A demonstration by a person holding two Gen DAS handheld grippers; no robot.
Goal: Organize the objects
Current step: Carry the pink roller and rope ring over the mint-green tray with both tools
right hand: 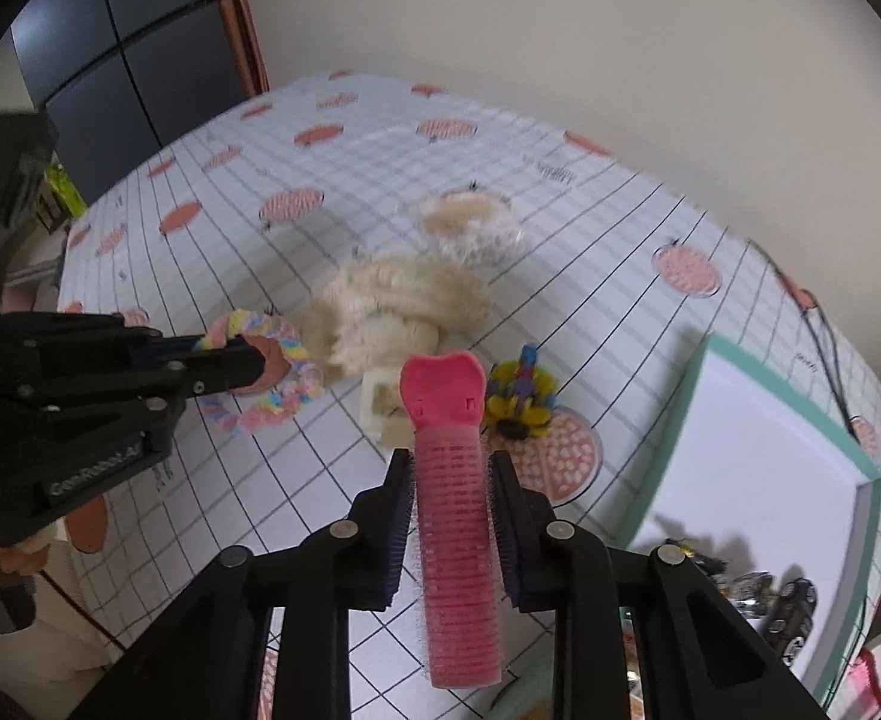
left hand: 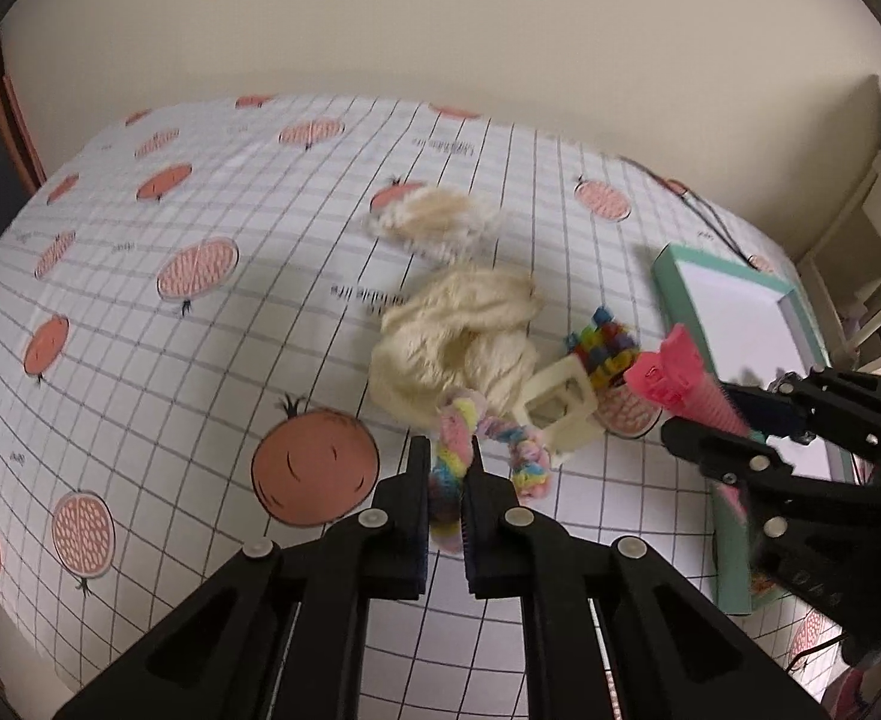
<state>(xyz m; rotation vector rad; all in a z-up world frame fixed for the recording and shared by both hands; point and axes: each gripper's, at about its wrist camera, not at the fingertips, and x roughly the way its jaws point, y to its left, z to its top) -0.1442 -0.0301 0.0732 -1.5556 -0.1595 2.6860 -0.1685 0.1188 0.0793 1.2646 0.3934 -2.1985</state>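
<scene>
My left gripper point(left hand: 445, 456) is shut on a pastel braided hair tie point(left hand: 488, 450), lying on the patterned tablecloth; the same braided hair tie point(right hand: 272, 372) shows in the right wrist view with the left gripper point(right hand: 248, 360) on it. My right gripper point(right hand: 449, 468) is shut on a pink hair roller point(right hand: 455, 516), held above the table; from the left wrist view the pink hair roller point(left hand: 689, 387) sticks out of the right gripper point(left hand: 698, 420) near the box. A teal-rimmed box point(right hand: 758, 468) with a white inside lies at the right.
On the cloth lie a cream fluffy scrunchie point(left hand: 458, 348), a second pale scrunchie point(left hand: 434, 219), a cream claw clip point(left hand: 560, 414) and a multicoloured hair piece point(left hand: 602, 348). Several dark small items point(right hand: 758, 594) sit inside the box. A black cord point(left hand: 698, 210) runs along the table's far right edge.
</scene>
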